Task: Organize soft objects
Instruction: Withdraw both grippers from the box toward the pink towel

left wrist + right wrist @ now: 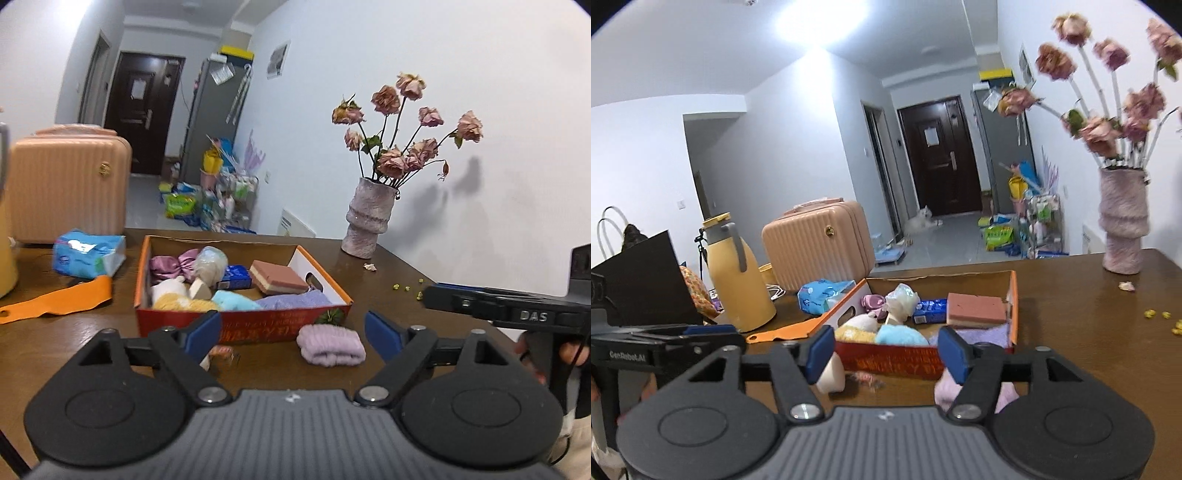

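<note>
An orange cardboard box (332,282) (1014,306) on the brown table holds several soft things: a pink sponge (277,277) (977,309), a light blue plush (234,300) (901,335), a lilac towel (295,300), a yellow plush (184,303). A lilac knitted roll (331,344) lies on the table before the box, between my left fingertips; it also shows behind my right gripper's right finger (945,387). A white soft piece (832,374) lies at the box's front left. My left gripper (293,334) is open and empty. My right gripper (886,352) is open and empty.
A vase of dried roses (365,218) (1123,225) stands at the back right of the table. A blue tissue pack (88,253), an orange flap (55,301), a yellow jug (738,273) and a pink suitcase (816,243) are on the left.
</note>
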Available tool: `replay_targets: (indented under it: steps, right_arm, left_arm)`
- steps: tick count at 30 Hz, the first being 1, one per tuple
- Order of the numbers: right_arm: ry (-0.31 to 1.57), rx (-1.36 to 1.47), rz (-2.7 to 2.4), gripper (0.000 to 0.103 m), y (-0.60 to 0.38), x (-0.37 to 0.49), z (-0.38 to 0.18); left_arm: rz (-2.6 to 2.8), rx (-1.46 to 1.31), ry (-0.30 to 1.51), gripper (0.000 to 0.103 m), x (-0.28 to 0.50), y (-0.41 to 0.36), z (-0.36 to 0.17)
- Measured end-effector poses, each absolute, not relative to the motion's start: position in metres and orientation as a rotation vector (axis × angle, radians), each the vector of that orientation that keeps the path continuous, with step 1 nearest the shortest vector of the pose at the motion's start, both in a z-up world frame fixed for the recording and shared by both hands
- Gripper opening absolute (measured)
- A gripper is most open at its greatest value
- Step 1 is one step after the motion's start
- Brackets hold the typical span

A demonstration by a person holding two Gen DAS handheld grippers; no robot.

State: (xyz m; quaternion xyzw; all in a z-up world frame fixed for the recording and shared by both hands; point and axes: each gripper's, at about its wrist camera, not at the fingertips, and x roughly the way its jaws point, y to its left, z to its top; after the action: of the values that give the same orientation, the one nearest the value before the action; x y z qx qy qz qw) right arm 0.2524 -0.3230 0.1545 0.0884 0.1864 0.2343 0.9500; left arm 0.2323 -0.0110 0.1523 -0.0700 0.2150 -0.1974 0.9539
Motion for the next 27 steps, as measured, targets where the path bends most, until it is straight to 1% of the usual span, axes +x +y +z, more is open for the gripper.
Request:
replay_targets:
  steps: [3,8,10,14,18,27]
  right_arm:
    - [0.356,0.156,0.472,0.076,-0.327,0.220,0.144]
    - [0.334,0.118,0.486,0.080,-0.327,0.171,0.111]
    - [0.330,0.124,0.481,0.086,-0.329,0.151,0.095]
    - [0.364,0.158,0.483,0.086,-0.332,0.126,0.067]
    - [0.398,0.152,0.460,0.086,-0.331,0.116,0.048]
    - [0.399,0.164,0.417,0.086,-0.335,0.124,0.043]
  left_arm:
    - [-0.392,-0.155,0.400,0.094,0.196,-0.008,0.142]
    - [-0.367,-0.175,0.402,0.096,0.150,-0.006,0.115]
    - [-0.353,-0.196,0.414,0.096,0.132,-0.005,0.102]
    - [-0.357,-0.193,0.445,0.097,0.109,-0.006,0.085]
    - [-0.347,-0.183,0.464,0.097,0.102,-0.009,0.075]
    - [-0.349,-0.154,0.516,0.098,0.124,-0.022,0.064]
